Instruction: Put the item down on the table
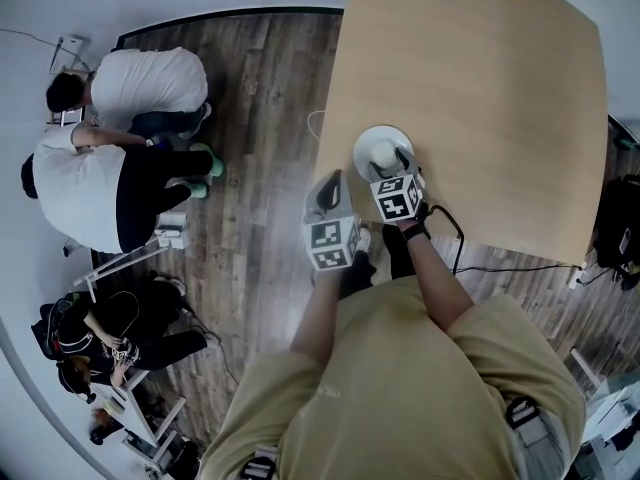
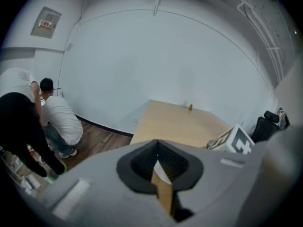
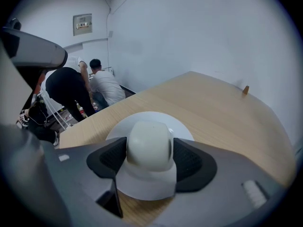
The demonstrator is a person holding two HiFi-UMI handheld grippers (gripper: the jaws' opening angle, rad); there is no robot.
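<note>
Gripping the item's (image 3: 156,122) round knob, the R gripper (image 3: 150,156) has both fingers (image 3: 111,157) pressed on it, one per side. Item is white, knob on a disc, over the table (image 1: 480,88) near its front-left edge; can't tell if it touches the wood. L gripper (image 2: 156,145) is clenched w/ nothing inside, just beside, over floor (image 1: 260,98). People (image 1: 130,88) crouch well apart, to the left.

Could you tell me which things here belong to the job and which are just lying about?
Job: white knobbed item, right gripper clamped on its knob, table.
Lying about: empty left gripper, small peg at the table's far end, black cable, crouching people.
</note>
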